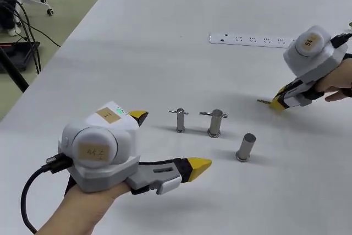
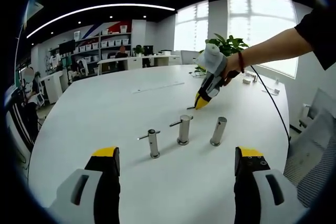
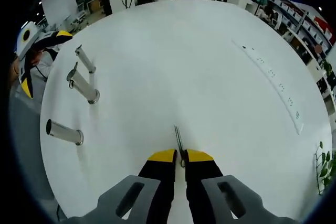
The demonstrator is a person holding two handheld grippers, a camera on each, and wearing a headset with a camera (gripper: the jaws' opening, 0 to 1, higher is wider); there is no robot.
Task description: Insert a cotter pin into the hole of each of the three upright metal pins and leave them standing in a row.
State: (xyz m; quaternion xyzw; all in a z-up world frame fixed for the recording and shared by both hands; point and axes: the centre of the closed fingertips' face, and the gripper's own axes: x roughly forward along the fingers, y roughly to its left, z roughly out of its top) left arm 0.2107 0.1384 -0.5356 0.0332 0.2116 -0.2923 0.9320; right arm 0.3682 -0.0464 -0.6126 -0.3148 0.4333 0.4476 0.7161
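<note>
Three upright metal pins stand in a row on the white table. The left pin [image 1: 180, 120] and the middle pin [image 1: 214, 123] each carry a cotter pin through the top. The right pin [image 1: 245, 147] has none. My left gripper [image 1: 170, 140] is open, in front of the row, with nothing between its jaws. Its fingertips [image 2: 105, 156] frame the pins [image 2: 182, 130] in the left gripper view. My right gripper [image 1: 278, 103] is shut on a cotter pin [image 3: 179, 140], low over the table to the right of the row. The pin's tip [image 1: 263, 102] points toward the bare pin [image 3: 63, 132].
A white power strip [image 1: 250, 40] lies across the far side of the table. The table's left edge [image 1: 60, 42] drops to a floor with cables and a chair base. Open tabletop surrounds the pins.
</note>
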